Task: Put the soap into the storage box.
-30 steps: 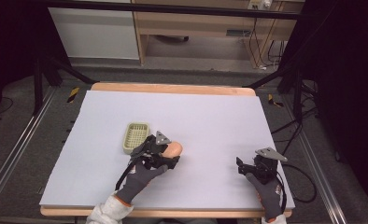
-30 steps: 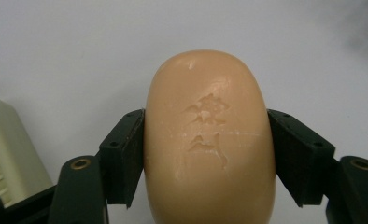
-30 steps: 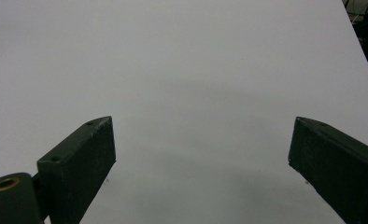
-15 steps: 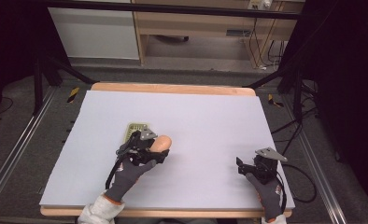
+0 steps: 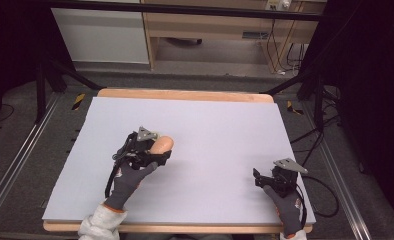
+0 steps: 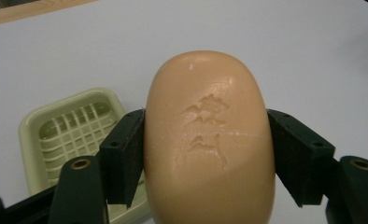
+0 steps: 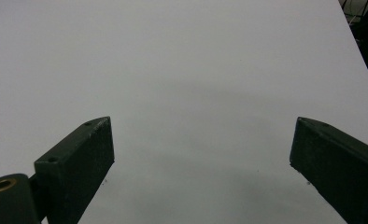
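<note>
Left gripper (image 6: pixel 205 154) has the peach soap bar (image 6: pixel 209 140) pinched across its long sides, just above the green soap dish (image 6: pixel 60 140); looks hard, slick, probably squirts out if over-squeezed; right gripper (image 7: pixel 201 163) gapes wide over bare table (image 7: pixel 196 56).

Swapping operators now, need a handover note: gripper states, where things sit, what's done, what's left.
Left gripper: shut on the soap bar, fingers clamped on both its long sides, bar held up off the table.
Right gripper: open, holding nothing, resting at the table's near right corner.
Soap dish: sits on the table below and beside the held bar in the left gripper view; nothing in it.
Done: bar is picked up and gripped firmly.
Left: probably carry the bar over the dish, lower it in and release. That is a guess from how things lie.
</note>
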The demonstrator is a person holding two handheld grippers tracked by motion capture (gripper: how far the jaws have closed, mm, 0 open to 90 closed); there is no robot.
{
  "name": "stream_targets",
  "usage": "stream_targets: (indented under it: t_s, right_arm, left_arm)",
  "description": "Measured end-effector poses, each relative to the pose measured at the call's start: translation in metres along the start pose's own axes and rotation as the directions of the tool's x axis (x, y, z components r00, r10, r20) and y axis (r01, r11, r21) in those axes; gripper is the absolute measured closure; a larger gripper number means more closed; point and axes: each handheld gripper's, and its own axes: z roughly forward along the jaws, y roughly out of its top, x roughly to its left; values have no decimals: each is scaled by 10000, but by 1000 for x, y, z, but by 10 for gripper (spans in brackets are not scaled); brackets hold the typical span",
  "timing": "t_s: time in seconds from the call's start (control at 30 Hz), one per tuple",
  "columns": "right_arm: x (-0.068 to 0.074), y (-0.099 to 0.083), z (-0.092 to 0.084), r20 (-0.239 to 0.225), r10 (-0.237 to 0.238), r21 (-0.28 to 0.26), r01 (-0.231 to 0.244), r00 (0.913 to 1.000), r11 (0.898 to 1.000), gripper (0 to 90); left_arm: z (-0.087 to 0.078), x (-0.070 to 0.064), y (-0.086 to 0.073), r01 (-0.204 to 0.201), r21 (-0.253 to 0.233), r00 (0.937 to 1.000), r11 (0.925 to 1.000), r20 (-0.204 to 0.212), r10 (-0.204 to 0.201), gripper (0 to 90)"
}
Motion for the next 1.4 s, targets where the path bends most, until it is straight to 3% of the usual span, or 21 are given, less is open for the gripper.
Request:
stream_targets:
  t_s: [0.53,1.4]
  right_arm:
    - [1,0,1,-36,-16,32,16,10000,10000,68]
    - [1,0,2,-94,4,29,-4,10000,10000,68]
  left_arm:
    - [3,27,2,364,87,9971,9993,-665,-358,316]
    - [21,54,-3,692,391,9906,9968,-1209,-640,316]
